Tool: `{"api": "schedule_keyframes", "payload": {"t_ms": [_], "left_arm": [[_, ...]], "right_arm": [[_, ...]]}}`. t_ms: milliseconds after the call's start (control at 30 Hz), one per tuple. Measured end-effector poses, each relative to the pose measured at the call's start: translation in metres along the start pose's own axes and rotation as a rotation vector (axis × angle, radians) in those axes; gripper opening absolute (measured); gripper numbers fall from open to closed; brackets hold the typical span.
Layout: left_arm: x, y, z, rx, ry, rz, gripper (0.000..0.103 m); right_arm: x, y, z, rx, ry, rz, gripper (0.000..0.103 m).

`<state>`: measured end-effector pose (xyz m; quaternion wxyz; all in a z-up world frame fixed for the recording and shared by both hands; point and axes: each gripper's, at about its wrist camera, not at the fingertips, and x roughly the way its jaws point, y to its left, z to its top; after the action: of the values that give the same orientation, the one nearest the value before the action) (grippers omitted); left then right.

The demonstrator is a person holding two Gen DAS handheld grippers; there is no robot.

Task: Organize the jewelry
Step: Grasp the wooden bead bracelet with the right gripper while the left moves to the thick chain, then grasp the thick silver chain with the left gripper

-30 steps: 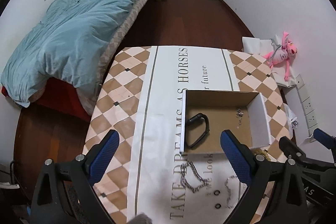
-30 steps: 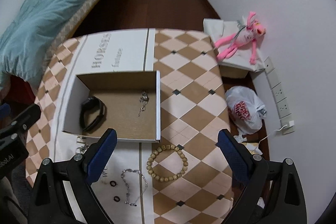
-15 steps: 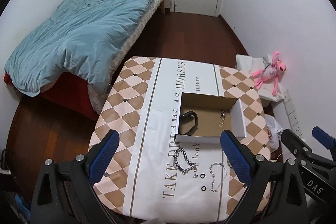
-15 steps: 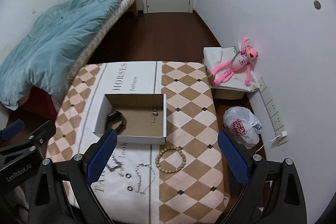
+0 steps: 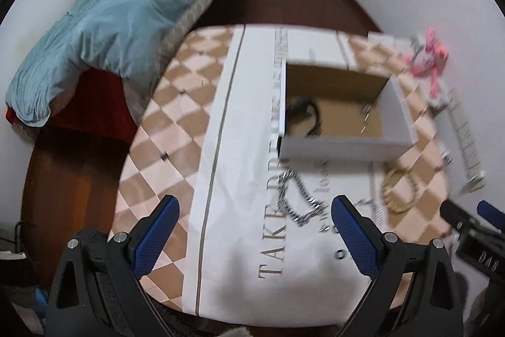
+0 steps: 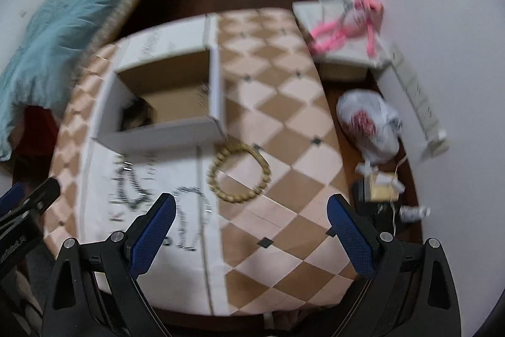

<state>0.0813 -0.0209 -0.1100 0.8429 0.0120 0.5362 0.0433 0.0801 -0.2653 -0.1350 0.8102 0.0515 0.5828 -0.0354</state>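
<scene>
An open cardboard box (image 5: 344, 144) (image 6: 164, 135) stands on the table; a black band (image 5: 304, 116) (image 6: 137, 116) and a small silver piece (image 5: 365, 117) lie inside. In front of it lie a thick silver chain (image 5: 295, 201) (image 6: 129, 185), a thin silver chain (image 6: 189, 217), a wooden bead bracelet (image 6: 240, 176) (image 5: 399, 190) and small dark rings (image 5: 341, 255). My left gripper (image 5: 254, 239) is open and empty above the table's near edge. My right gripper (image 6: 249, 236) is open and empty, just short of the bracelet. Both views are blurred.
The table (image 5: 176, 116) has a checked cloth with a white lettered runner. A bed with a blue duvet (image 5: 120, 21) stands to the left. A pink plush toy (image 6: 353, 21), a white plastic bag (image 6: 369, 128) and a power strip (image 6: 419, 103) are on the right.
Both grippers have dropped and moved in toward the table; the box and jewelry look larger and closer. Both stay open and empty.
</scene>
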Motion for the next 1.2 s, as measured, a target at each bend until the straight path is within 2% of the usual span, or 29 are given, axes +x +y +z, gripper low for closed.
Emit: {"api": "schedule_keyframes", "payload": {"t_ms": [133, 200, 367, 433, 467, 500, 533, 567, 600, 833, 933, 1100, 1167, 1200], "left_arm": [[0.029, -0.001, -0.008, 0.005, 0.051, 0.024, 0.098], [0.041, 0.000, -0.011, 0.006, 0.068, 0.041, 0.098], [0.059, 0.003, -0.017, 0.002, 0.112, 0.053, 0.098], [0.065, 0.004, -0.018, 0.001, 0.126, 0.051, 0.098], [0.068, 0.005, -0.020, -0.001, 0.134, 0.052, 0.098], [0.070, 0.006, -0.021, -0.007, 0.143, 0.046, 0.098], [0.071, 0.006, -0.021, -0.012, 0.149, 0.038, 0.098], [0.072, 0.006, -0.022, -0.018, 0.154, 0.029, 0.098], [0.072, 0.006, -0.023, -0.022, 0.157, 0.018, 0.098], [0.084, 0.012, -0.022, -0.069, 0.197, -0.090, 0.097], [0.090, 0.009, -0.018, -0.074, 0.202, -0.122, 0.091], [0.100, -0.010, -0.002, -0.025, 0.183, -0.114, 0.090], [0.104, -0.017, 0.004, -0.009, 0.179, -0.106, 0.075], [0.106, -0.020, 0.007, 0.004, 0.180, -0.100, 0.072]], "right_arm": [[0.054, -0.018, 0.001, 0.060, 0.064, 0.001, 0.090], [0.074, -0.021, 0.006, 0.066, 0.080, -0.005, 0.082], [0.100, -0.016, 0.017, 0.035, 0.089, -0.063, 0.071], [0.101, -0.013, 0.021, 0.022, 0.075, -0.057, 0.065], [0.101, -0.011, 0.022, 0.012, 0.073, -0.055, 0.057], [0.100, -0.010, 0.022, -0.001, 0.069, -0.055, 0.041], [0.099, -0.009, 0.022, -0.012, 0.070, -0.058, 0.030], [0.098, -0.008, 0.021, -0.025, 0.075, -0.059, 0.013], [0.097, -0.008, 0.019, -0.034, 0.080, -0.058, 0.010], [0.079, -0.024, -0.013, -0.035, 0.119, -0.017, 0.010], [0.074, -0.034, -0.026, -0.006, 0.126, -0.007, 0.010], [0.071, -0.039, -0.030, 0.051, 0.128, -0.002, 0.010], [0.072, -0.038, -0.025, 0.068, 0.129, 0.002, 0.010], [0.074, -0.038, -0.023, 0.069, 0.129, 0.002, 0.010]]}}
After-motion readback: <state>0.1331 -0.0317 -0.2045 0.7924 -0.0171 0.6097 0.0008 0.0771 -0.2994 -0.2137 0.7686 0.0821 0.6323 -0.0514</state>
